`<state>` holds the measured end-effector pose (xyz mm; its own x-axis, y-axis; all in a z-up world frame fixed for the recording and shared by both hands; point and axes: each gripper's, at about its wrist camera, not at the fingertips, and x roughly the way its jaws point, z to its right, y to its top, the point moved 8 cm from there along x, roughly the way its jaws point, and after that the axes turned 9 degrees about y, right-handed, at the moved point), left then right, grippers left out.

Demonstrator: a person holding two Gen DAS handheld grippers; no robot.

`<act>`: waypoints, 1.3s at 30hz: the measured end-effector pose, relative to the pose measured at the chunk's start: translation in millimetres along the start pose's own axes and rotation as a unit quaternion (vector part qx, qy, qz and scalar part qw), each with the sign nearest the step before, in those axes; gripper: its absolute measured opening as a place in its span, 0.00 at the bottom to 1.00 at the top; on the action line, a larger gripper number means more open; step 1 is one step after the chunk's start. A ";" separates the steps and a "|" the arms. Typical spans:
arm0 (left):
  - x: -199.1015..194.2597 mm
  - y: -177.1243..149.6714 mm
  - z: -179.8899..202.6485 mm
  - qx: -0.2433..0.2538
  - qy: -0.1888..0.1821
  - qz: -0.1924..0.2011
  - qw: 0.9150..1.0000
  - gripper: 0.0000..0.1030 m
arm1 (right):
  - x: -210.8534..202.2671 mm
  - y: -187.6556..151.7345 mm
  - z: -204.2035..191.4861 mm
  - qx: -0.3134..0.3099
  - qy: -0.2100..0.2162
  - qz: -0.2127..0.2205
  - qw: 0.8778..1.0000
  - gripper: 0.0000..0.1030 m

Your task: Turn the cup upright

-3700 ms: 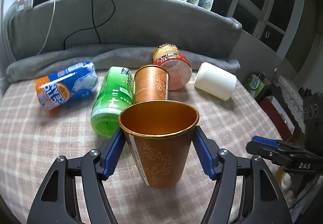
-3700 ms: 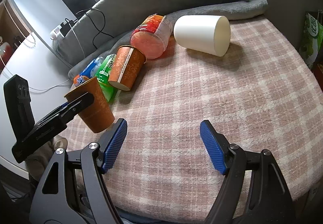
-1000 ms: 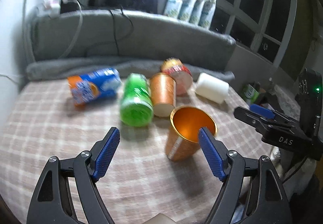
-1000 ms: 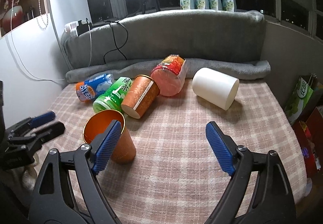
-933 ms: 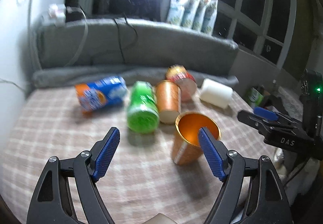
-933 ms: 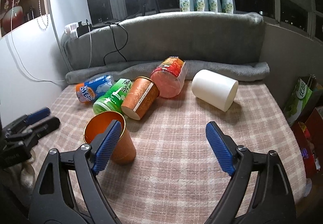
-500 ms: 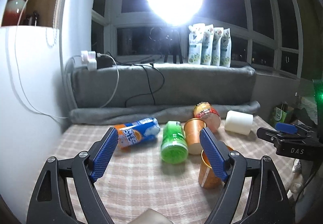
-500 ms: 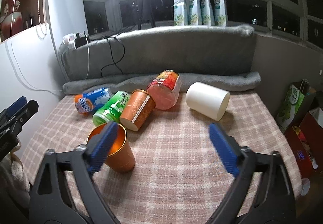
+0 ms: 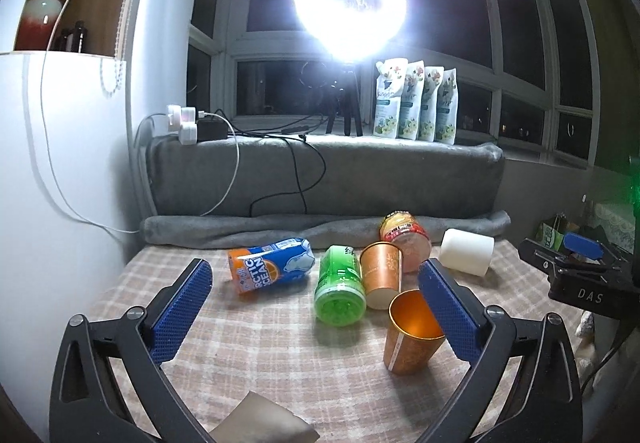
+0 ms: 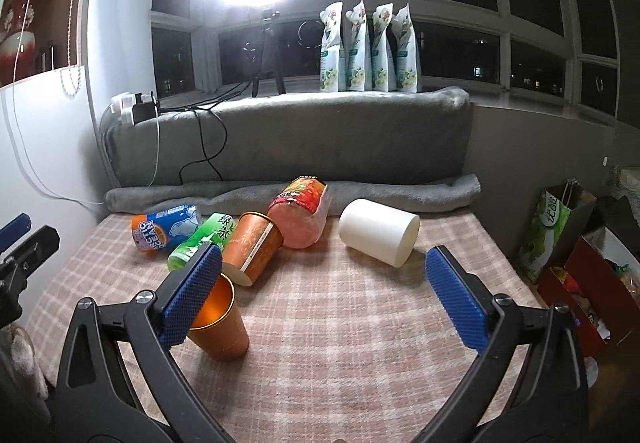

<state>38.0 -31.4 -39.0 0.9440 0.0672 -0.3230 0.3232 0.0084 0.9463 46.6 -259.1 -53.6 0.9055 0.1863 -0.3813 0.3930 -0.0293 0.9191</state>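
An orange-gold cup [image 9: 412, 335] stands upright, mouth up, on the checked table; it also shows in the right wrist view [image 10: 218, 327]. My left gripper [image 9: 316, 311] is open and empty, raised well back from it. My right gripper [image 10: 320, 295] is open and empty, also high above the table. A second orange cup [image 9: 380, 275] [image 10: 252, 243] lies on its side behind the standing one. A white cup [image 9: 466, 255] [image 10: 380, 231] lies on its side at the right.
A blue-orange can [image 9: 270, 269], a green bottle [image 9: 340, 285] and a red-labelled cup [image 9: 404, 239] lie in a row at the back. A grey blanket roll [image 10: 360, 191] edges the table [image 10: 360, 343]. Bags and boxes [image 10: 560, 243] stand on the floor at the right.
My left gripper let go of the orange-gold cup, which now stands alone. Both grippers have pulled back and risen, so the table looks farther away.
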 end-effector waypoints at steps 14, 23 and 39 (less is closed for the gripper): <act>1.2 -3.3 1.6 -0.003 -0.004 -0.009 1.000 1.00 | -0.4 2.2 -2.8 -0.008 -0.002 0.004 1.000 1.00; 1.9 -3.3 0.4 -0.004 -0.005 -0.011 1.000 1.00 | -0.8 2.8 -3.5 -0.008 -0.003 0.004 1.000 1.00; 2.4 -3.0 1.3 -0.005 -0.006 -0.012 1.000 1.00 | -0.5 4.9 -3.3 -0.010 -0.003 0.004 1.000 1.00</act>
<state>39.4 -32.6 -42.6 0.9367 0.0545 -0.3457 0.3452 0.0192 0.9383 47.6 -256.0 -48.6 0.9099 0.1803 -0.3736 0.3816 -0.0107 0.9243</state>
